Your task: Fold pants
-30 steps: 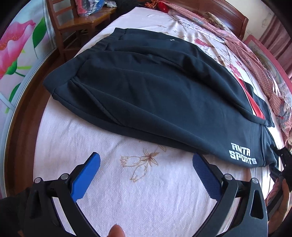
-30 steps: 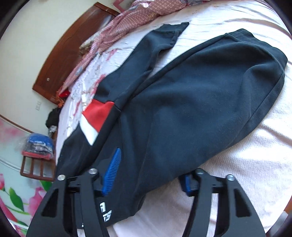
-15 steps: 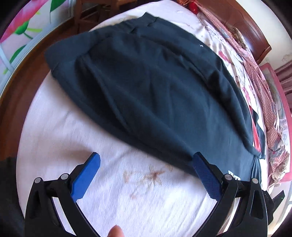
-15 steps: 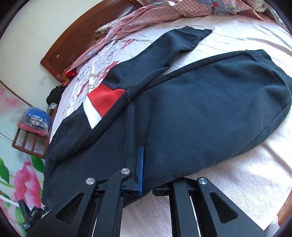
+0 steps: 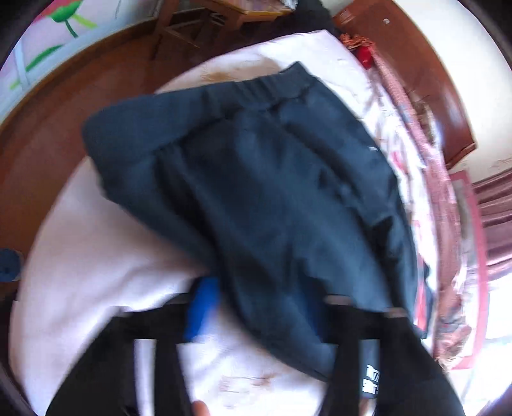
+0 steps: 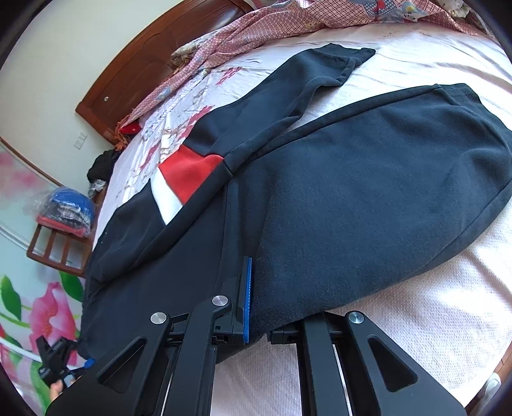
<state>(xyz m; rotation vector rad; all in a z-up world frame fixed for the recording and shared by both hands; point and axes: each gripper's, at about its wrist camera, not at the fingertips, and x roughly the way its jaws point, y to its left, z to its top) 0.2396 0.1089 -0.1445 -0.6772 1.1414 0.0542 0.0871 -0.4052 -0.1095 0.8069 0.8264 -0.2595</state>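
Dark pants (image 6: 352, 198) lie flat on a bed (image 6: 432, 320), both tools at their near edge.

Right tool (image 6: 252, 316) is clamped on the near hem; left tool (image 5: 259, 307), blurred, has just been closing, fabric between its jaws, grip unclear; the pants' long axis runs left to right along that edge, waistband (image 5: 256, 86) beyond the left tool.

white textured bedspread (image 6: 416, 320), pink checked blanket (image 6: 256, 28) bunched far across bed, dark wooden headboard (image 6: 134, 67) far left, wooden chair (image 6: 54, 246) left with bagged folded clothes (image 6: 68, 208), floral wall panel (image 6: 41, 307), wood floor (image 5: 64, 105)
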